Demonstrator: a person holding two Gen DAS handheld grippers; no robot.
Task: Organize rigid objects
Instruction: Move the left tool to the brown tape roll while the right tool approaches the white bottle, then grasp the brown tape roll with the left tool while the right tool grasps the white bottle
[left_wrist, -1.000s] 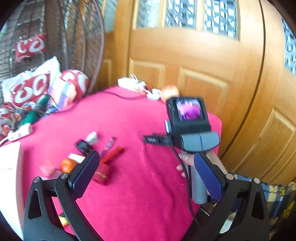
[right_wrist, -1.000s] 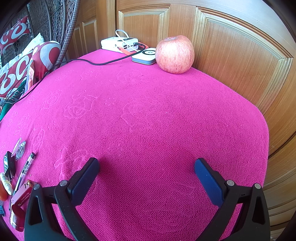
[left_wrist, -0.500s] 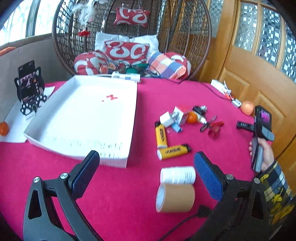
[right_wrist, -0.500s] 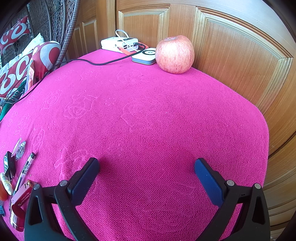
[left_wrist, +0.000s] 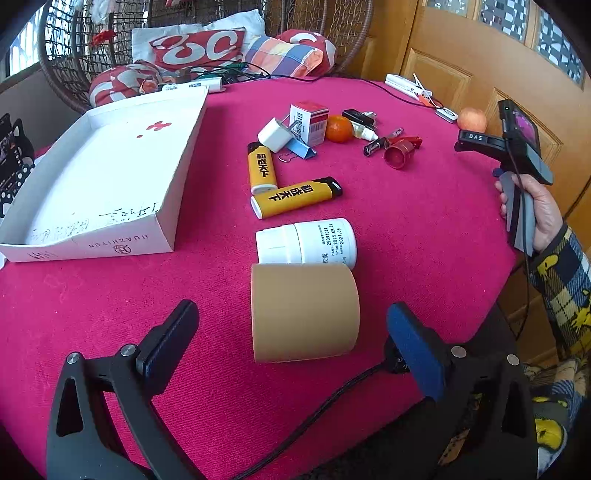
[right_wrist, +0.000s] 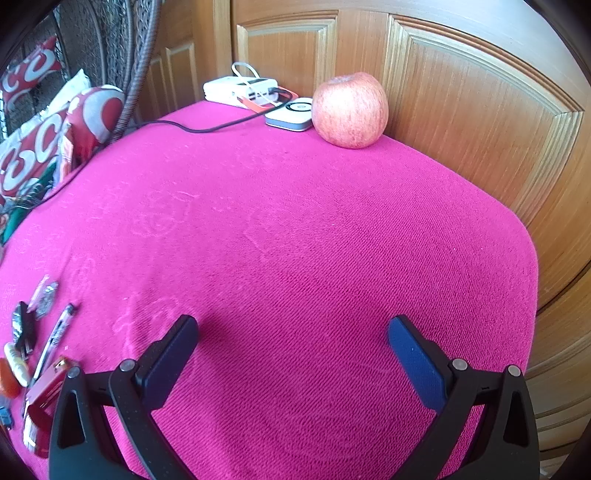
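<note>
Left tool open, empty, lined up on brown tape roll, lower centre. Right tool open, idle. Next: advance, close, carry to white tray.

Brown tape roll lies on side on pink cloth, nearest camera. White pill bottle lies on side, touching roll's far edge, cap to left. Two yellow lighters flat beyond it, forming angle, ends close. Further back, tight cluster: white charger, red-white carton upright, orange, blue clip, red cap. White tray to left.
</note>
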